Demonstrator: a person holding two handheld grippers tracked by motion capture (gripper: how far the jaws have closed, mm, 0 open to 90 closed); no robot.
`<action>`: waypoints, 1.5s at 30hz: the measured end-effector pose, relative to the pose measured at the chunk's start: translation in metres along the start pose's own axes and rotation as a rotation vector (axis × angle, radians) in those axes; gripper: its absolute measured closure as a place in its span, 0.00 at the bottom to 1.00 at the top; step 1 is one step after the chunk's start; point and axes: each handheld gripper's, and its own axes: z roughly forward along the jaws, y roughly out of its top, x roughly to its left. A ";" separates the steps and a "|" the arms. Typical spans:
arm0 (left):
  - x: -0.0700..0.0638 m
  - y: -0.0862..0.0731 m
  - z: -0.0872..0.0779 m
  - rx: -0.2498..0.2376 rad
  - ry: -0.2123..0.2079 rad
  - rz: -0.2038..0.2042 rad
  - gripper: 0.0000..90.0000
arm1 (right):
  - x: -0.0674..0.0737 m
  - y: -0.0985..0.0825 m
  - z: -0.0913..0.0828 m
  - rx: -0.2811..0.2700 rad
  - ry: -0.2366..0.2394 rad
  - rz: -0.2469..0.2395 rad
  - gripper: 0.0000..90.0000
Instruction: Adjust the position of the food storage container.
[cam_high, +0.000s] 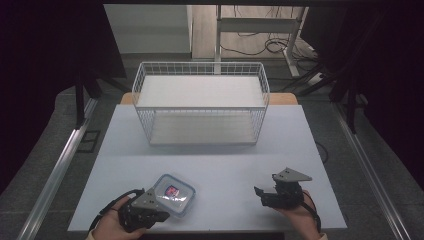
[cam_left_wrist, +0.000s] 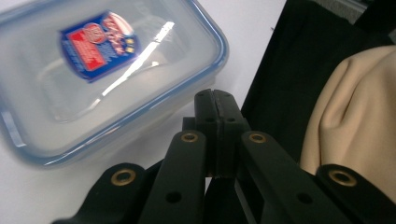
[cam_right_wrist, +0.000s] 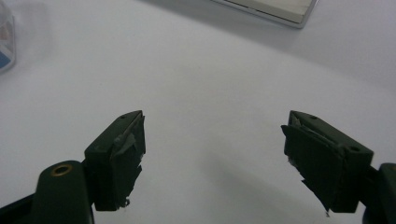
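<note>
The left tongs (cam_left_wrist: 215, 100) are squeezed tight with nothing between them, just beside the clear lunch box with a blue-edged lid (cam_left_wrist: 100, 70), at its 4 o'clock. The box lies flat on the white tabletop (cam_high: 220, 165), near its front edge. The right tongs (cam_right_wrist: 212, 154) are wide and hold nothing, well apart at the box's 3 o'clock.

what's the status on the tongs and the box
Left tongs shut, empty, beside box. Right tongs open, empty. Box lidded on table. Nothing in the way.
</note>
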 end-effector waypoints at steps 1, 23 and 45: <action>0.000 0.000 0.000 0.000 0.000 0.000 1.00 | 0.000 0.000 0.000 0.000 0.000 0.000 0.23; -0.002 0.033 0.042 -0.039 0.052 -0.059 1.00 | 0.000 -0.002 0.004 0.019 -0.010 -0.006 0.23; 0.014 0.022 -0.012 -0.193 0.181 -0.194 1.00 | 0.000 -0.003 0.004 0.020 -0.029 -0.024 0.23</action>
